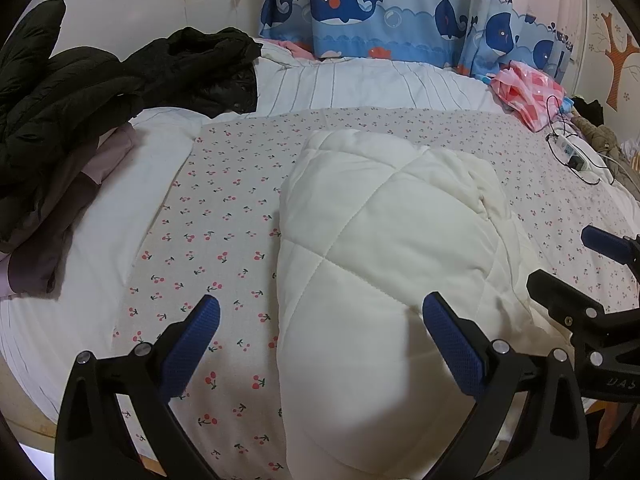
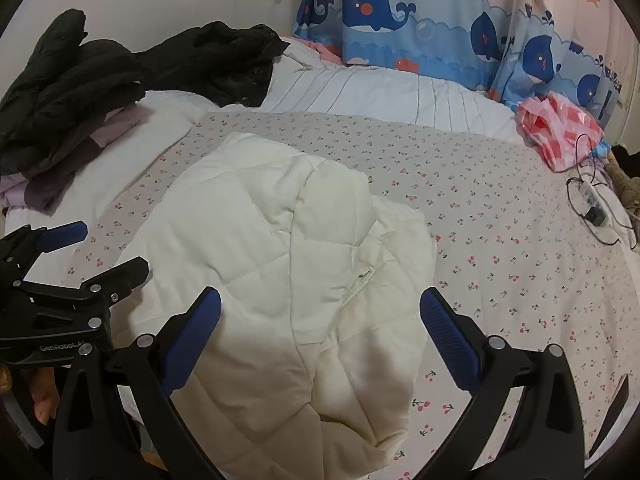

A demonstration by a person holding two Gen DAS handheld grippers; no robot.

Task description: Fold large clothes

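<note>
- The white quilted jacket [image 2: 280,280] lies in the middle of the cherry-print bedspread [image 2: 500,240], already bundled into a rough oblong with one panel lapped over the other.
- Both tools hang above its near end with nothing in them: the left gripper [image 1: 320,320] has its jaws spread wide, one blue pad over the bedspread at 7 o'clock of the bundle and the other over the white fabric.
- The right gripper [image 2: 320,312] is just as slack and wide, straddling the near half of the jacket.
- My guess is the fold is nearly done and the job now is tidying or a last fold.
- To do that well, I'd pinch the loose lobe at about 4 o'clock in the right view, take the padded layers together, and lay it across in one sweep.
- The jacket looks puffy and springy, stitched in large diamonds, so it will likely spring back open unless pressed flat after each fold.
- Its shell seems smooth and a bit slippery; a shallow pinch could slide off.
- The bedspread is thin and flat, and could be snagged by a low pad.
- At 10 o'clock a heap of black puffy coats [image 1: 80,92] sits on folded mauve fabric [image 1: 80,184].
- At 2 o'clock lies a pink checked bag [image 2: 560,132], crinkly, with a black cable [image 2: 592,208] near it.
- Whale-print curtains [image 1: 360,8] hang at 12 o'clock.
</note>
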